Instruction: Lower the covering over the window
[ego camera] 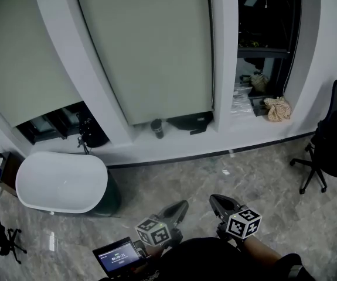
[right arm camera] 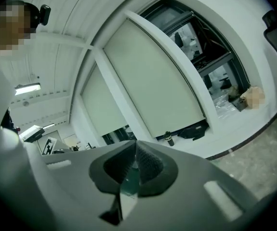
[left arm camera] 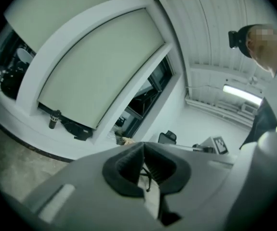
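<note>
Far left: left blind [ego camera: 21, 57] part-way down, pale green-grey, with a dark gap of glass under its bottom edge. Below that gap a white oval tub [ego camera: 60, 183] stands on the grey stone floor [ego camera: 215, 174] against the wall

Centre: middle blind [ego camera: 150, 45] drawn almost to the sill [ego camera: 238, 134], only a thin dark strip under it. On the sill at its foot stands a dark cup [ego camera: 157, 127], upright, and just to the right of it lies a flat black bag [ego camera: 190, 122]

Right of the next pillar: right window [ego camera: 268, 34] uncovered, dark glass, clutter on its ledge, and a crumpled tan bag [ego camera: 278, 108] at the ledge's right end. Further right a black office chair [ego camera: 332, 139] stands on the floor, well apart from the sill

Bottom of the head view, well back from the windows:
- small lit screen [ego camera: 118, 255], low left
- left gripper [ego camera: 183, 205] pointing up toward the middle blind; in its own view the jaws are pressed together [left arm camera: 143, 146], nothing between them
- right gripper [ego camera: 214, 199] beside it, the two close but apart; jaws likewise closed tip to tip [right arm camera: 136, 146], holding nothing

Neither gripper touches a blind or anything at the window
</note>
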{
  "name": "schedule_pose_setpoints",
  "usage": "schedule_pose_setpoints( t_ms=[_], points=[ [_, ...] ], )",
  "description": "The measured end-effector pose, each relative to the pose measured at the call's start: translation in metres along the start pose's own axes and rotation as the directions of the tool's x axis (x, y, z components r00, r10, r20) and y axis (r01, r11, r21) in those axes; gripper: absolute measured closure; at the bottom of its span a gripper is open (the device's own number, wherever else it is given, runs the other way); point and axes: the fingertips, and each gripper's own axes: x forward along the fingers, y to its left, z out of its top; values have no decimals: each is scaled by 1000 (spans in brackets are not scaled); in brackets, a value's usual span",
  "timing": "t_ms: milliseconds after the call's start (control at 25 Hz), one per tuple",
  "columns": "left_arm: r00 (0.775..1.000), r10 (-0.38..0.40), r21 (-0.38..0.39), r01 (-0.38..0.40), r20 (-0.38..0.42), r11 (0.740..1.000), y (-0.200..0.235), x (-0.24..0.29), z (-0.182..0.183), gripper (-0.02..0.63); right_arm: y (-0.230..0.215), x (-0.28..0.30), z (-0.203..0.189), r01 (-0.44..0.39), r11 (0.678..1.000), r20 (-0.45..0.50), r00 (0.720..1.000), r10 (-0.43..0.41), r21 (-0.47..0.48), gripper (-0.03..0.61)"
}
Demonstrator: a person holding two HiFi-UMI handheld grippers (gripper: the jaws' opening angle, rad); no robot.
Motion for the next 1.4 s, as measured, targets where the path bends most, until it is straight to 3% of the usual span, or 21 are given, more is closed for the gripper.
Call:
schedule_pose_setpoints(
  t_ms=[720, 1400],
  points=[
    [1000, -11, 55, 12, -21, 998, 2, 8, 0, 617, 11, 12, -14, -81, 996, -54, 995, 79, -39, 571],
    [998, -54, 97, 58, -38, 994, -9, 20, -4, 617, 5, 11, -11, -90, 995, -51, 995, 88, -34, 571]
  ],
)
